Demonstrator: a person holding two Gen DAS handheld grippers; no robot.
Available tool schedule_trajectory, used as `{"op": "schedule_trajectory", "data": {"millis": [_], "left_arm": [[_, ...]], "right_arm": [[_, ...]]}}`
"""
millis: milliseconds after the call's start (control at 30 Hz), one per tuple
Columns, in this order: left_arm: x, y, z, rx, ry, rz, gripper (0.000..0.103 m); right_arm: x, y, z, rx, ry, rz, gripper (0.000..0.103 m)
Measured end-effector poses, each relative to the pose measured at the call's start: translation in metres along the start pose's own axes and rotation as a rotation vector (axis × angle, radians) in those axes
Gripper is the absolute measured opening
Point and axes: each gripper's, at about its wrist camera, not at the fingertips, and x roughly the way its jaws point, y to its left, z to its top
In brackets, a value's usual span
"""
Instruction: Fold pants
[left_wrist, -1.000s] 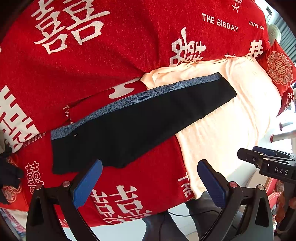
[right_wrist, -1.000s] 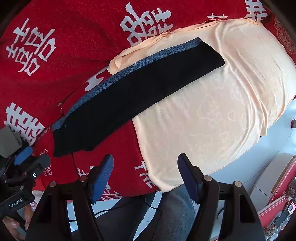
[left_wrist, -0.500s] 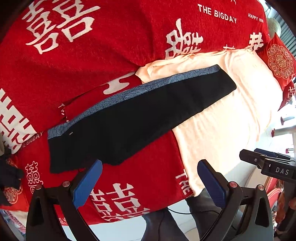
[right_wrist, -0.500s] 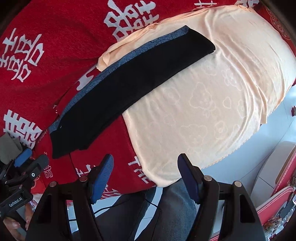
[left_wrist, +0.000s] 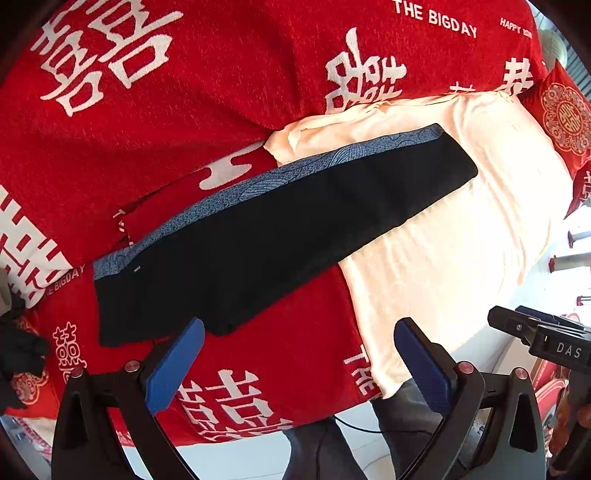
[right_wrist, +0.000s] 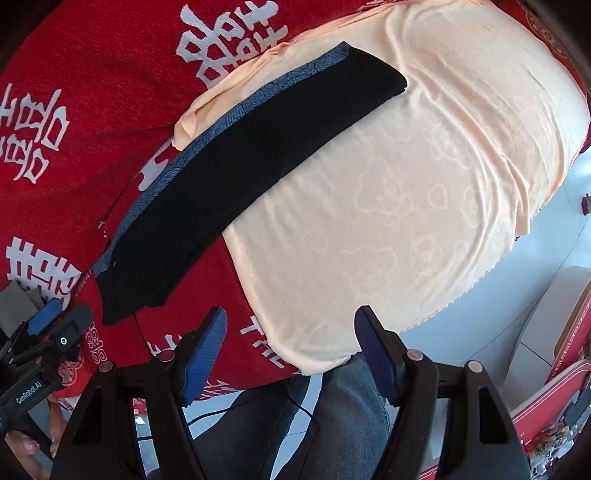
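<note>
Black pants (left_wrist: 280, 236) with a blue-grey patterned side stripe lie flat as one long strip on the bed, the wide end near me at the left, the narrow end far right on a peach sheet. In the right wrist view the pants (right_wrist: 251, 162) run diagonally from lower left to upper right. My left gripper (left_wrist: 299, 354) hovers open just short of the pants' near edge, nothing between its blue pads. My right gripper (right_wrist: 291, 343) is open too, above the bed's front edge where red blanket meets peach sheet. Each gripper shows at the edge of the other's view.
A red blanket (left_wrist: 221, 92) with white characters covers most of the bed. The peach sheet (right_wrist: 424, 184) covers the right part. A red cushion (left_wrist: 565, 114) lies at the far right. A person's legs in dark trousers (right_wrist: 332, 424) stand below the bed edge, on pale floor.
Both views have shifted a little over the second; the pants appear slightly higher and further left in the right wrist view. The pants lie as before, and both grippers stayed open.
</note>
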Motion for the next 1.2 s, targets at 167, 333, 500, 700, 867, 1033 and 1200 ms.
{"op": "schedule_trajectory", "data": {"millis": [167,333,500,700,867,1033,1200], "left_arm": [[0.006,-0.001,-0.002,-0.012,0.020,0.006,0.103],[0.010,-0.006,-0.004,-0.010,0.036,0.011,0.103],[0.010,-0.015,-0.003,0.007,0.038,0.013,0.103],[0.007,-0.027,0.000,0.036,0.033,0.010,0.103],[0.004,-0.033,0.003,0.056,0.029,-0.006,0.103],[0.000,-0.037,0.006,0.065,0.020,-0.035,0.103],[-0.014,-0.035,0.018,0.043,-0.024,-0.066,0.103]], "right_arm": [[0.004,-0.007,0.000,0.003,0.014,-0.007,0.075],[0.005,-0.011,0.001,0.007,0.014,0.001,0.075],[0.004,-0.019,-0.002,0.028,0.009,0.007,0.075],[0.002,-0.033,-0.006,0.064,0.000,0.012,0.075],[0.001,-0.039,-0.007,0.082,-0.004,0.015,0.075],[-0.002,-0.039,-0.002,0.089,-0.016,0.021,0.075],[-0.016,-0.044,0.013,0.103,-0.068,0.040,0.075]]}}
